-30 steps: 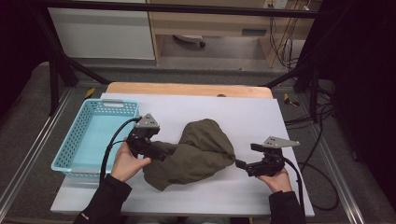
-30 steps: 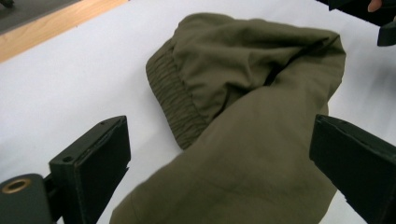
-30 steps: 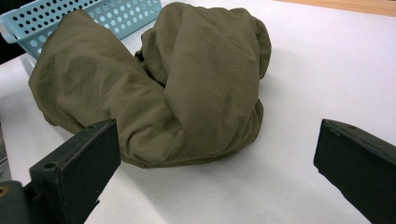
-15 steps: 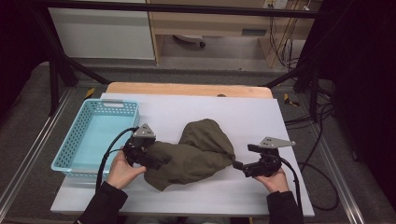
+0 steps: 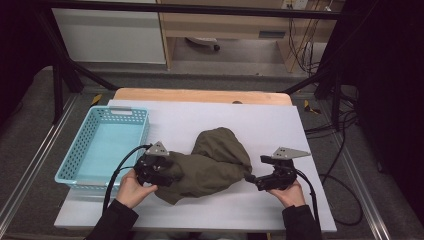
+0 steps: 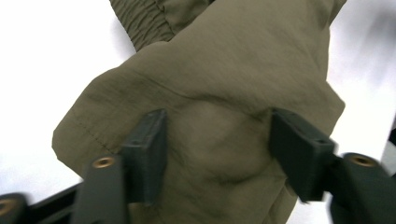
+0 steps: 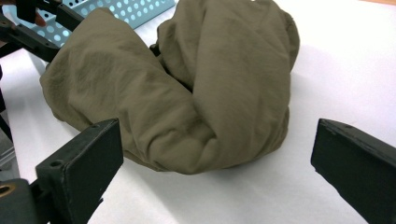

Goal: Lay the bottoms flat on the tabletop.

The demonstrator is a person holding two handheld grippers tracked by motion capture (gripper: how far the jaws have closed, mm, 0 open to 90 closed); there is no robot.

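Two grippers logged. Our left gripper (image 5: pixel 162 175) had just been closing, its pads (image 6: pixel 147 149) bunching a fold of the olive garment (image 5: pixel 210 162) between them. Our right gripper (image 5: pixel 260 181) stood spread beside the cloth, holding nothing. Said garment lay crumpled mid-table (image 5: pixel 310 150), just right of the blue basket (image 5: pixel 102 150). Risk, as we judged it: a shallow pinch on slick fabric could slip loose when lifted.

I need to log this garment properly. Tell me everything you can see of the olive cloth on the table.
The olive cloth is a crumpled garment of thin woven fabric, with a stitched hem and a gathered elastic band. It lies bunched on the white table, right of the blue basket. The left claw has just been closing on a fold, which bulges between its jaws.
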